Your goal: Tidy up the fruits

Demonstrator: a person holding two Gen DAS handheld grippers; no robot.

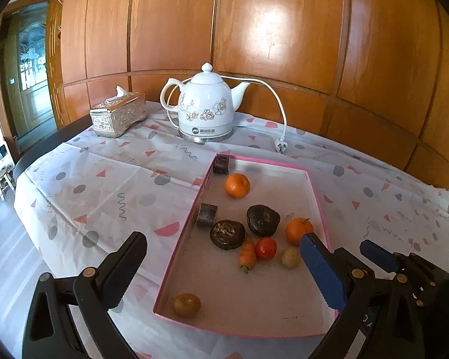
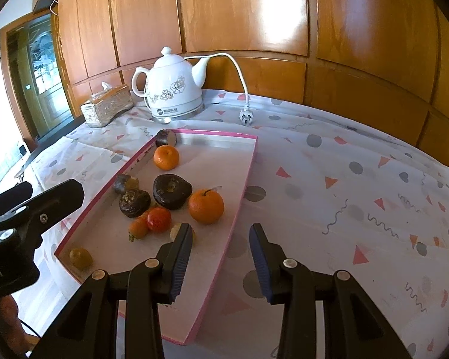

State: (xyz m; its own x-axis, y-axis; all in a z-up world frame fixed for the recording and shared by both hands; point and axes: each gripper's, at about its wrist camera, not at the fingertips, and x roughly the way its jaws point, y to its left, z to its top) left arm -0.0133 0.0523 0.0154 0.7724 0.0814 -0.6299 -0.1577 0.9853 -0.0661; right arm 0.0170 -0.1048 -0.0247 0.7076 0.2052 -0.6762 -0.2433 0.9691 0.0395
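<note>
A pink-rimmed tray [image 1: 316, 191] [image 2: 248, 167] lies on the table. In it are two oranges [image 1: 237, 185] [image 1: 297, 229], two dark round fruits [image 1: 262, 220] [image 1: 227, 234], two dark cylinder pieces [image 1: 207, 214] [image 1: 221, 164], a small carrot [image 1: 247, 257], a red tomato [image 1: 265, 247], a pale small fruit [image 1: 290, 258] and a yellow-brown fruit [image 1: 186, 305]. My left gripper [image 1: 224, 257] is open and empty above the tray's near end. My right gripper [image 2: 221, 240] is open and empty over the tray's right rim, near an orange [image 2: 206, 206].
A white floral electric kettle [image 1: 206, 107] [image 2: 173, 89] stands behind the tray, its cord and plug [image 1: 280, 146] [image 2: 245, 117] on the patterned tablecloth [image 2: 359, 197]. A silver tissue box [image 1: 118, 115] [image 2: 107, 109] sits at the back left. Wooden wall panels [image 1: 254, 30] stand behind.
</note>
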